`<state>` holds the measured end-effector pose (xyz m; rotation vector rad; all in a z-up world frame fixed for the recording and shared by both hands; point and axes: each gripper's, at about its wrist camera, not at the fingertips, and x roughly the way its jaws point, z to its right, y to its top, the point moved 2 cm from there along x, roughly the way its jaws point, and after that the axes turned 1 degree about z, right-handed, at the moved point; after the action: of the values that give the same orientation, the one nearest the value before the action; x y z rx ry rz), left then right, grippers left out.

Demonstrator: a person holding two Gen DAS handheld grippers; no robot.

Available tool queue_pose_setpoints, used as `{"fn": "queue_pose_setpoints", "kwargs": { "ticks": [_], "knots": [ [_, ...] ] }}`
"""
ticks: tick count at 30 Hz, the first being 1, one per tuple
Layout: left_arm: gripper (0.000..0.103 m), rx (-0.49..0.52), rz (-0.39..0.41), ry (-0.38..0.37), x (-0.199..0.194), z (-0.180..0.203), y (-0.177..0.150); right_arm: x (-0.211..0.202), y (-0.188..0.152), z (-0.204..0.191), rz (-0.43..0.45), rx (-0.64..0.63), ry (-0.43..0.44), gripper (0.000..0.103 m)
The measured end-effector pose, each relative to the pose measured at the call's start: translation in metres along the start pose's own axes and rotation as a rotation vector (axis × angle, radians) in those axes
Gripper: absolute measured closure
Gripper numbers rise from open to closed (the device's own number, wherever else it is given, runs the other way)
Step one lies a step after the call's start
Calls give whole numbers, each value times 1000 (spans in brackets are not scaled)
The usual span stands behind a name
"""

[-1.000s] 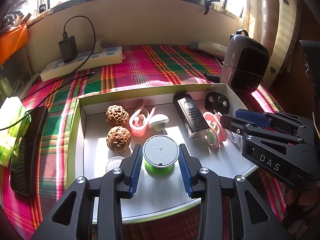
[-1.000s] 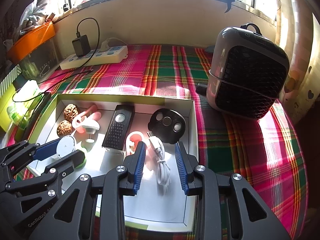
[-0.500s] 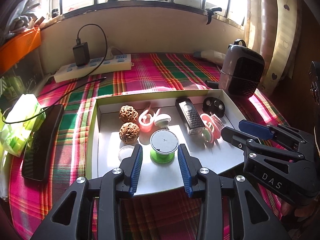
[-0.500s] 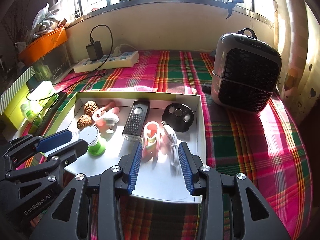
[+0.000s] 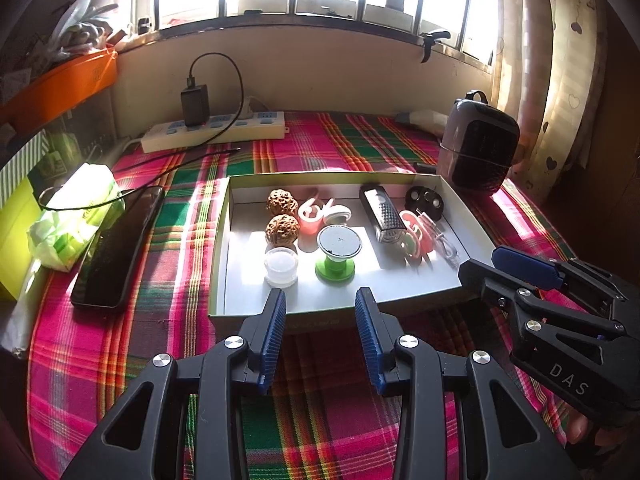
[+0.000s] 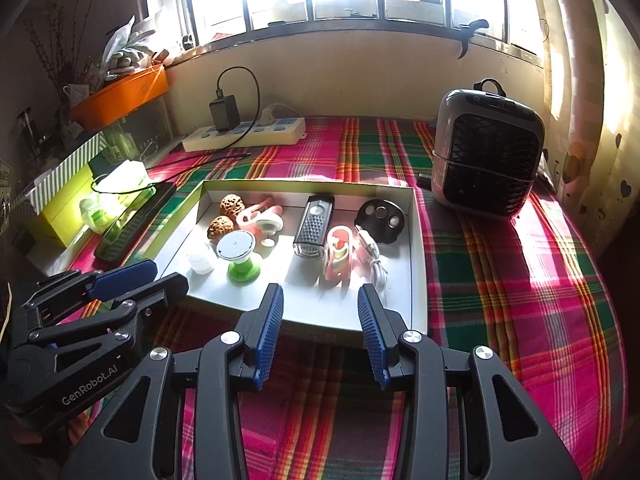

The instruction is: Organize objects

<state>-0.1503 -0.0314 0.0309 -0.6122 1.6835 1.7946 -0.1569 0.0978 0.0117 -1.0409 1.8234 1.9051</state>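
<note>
A shallow white box (image 5: 340, 312) (image 6: 418, 264) lies on the plaid cloth. It holds two walnuts (image 5: 282, 230), a clear round pot (image 5: 281, 267), a green spool (image 5: 338, 250) (image 6: 239, 254), pink clips (image 5: 312, 214) (image 6: 339, 258), a black bike light (image 5: 382, 214) (image 6: 314, 226), a black round disc (image 5: 425, 202) (image 6: 379, 216) and a white cable (image 6: 374, 258). My left gripper (image 5: 320, 316) is open and empty, just before the box's near edge. My right gripper (image 6: 320, 312) is open and empty, also before the near edge, to the right of the left one.
A black phone (image 5: 116, 244) and a green tissue pack (image 5: 76, 216) lie left of the box. A power strip (image 5: 216, 134) with a charger is at the back. A grey heater (image 6: 486, 160) stands at the right. An orange tray (image 6: 120, 98) sits far left.
Both grippers have pulled back and up out of the box. The left gripper has left the green spool standing in the box; the right has drawn away from the pink clip and cable.
</note>
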Motion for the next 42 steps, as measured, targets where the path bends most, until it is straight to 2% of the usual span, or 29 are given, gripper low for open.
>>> {"fn": "queue_pose_setpoints", "kwargs": {
  "ticks": [8, 27, 33, 36, 42],
  "knots": [
    [69, -4, -40, 21, -6, 0, -30, -2, -27, -7, -47, -24, -10, 61],
    [69, -2, -103, 69, -11, 9, -71, -7, -66, -11, -112, -20, -32, 58],
    [68, -4, -93, 102, -15, 14, -77, -9, -78, -8, -126, 5, -33, 51],
    [65, -7, -90, 116, -17, 17, -80, -11, -81, -9, -128, -2, -37, 50],
    [64, -19, -91, 133, -19, 18, -83, -16, -86, -9, -129, -14, -61, 50]
  ]
}}
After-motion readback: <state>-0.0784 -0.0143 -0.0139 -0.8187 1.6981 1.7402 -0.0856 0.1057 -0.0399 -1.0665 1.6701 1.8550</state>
